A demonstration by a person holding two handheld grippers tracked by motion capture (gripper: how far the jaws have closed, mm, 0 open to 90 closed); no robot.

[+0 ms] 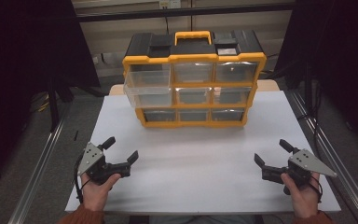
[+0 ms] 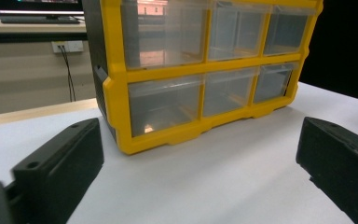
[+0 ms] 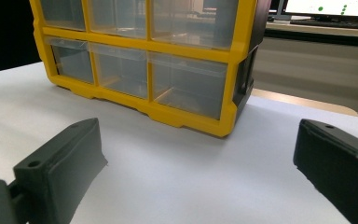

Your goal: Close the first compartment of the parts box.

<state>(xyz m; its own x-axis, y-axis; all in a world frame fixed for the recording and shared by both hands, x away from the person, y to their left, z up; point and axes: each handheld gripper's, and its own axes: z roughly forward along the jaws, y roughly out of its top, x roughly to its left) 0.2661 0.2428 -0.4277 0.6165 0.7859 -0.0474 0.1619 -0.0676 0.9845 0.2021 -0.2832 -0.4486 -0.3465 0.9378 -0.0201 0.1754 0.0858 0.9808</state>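
Observation:
A yellow and black drawer organiser (image 1: 193, 79) with clear plastic drawers stands at the back of the white table (image 1: 200, 168). Its upper left drawer (image 1: 148, 87) is pulled out toward me. The cabinet front also faces me in the left gripper view (image 2: 200, 70) and the right gripper view (image 3: 144, 60). My left gripper (image 1: 120, 148) rests near the front left of the table, open and holding nothing. My right gripper (image 1: 271, 152) sits at the front right, also open and holding nothing. Both are well short of the organiser.
Metal rails (image 1: 42, 158) run along both sides of the table. Dark curtains hang at left and right. A monitor (image 3: 326, 7) and a wall socket (image 2: 67, 45) show behind the table. White tabletop lies between the grippers and the organiser.

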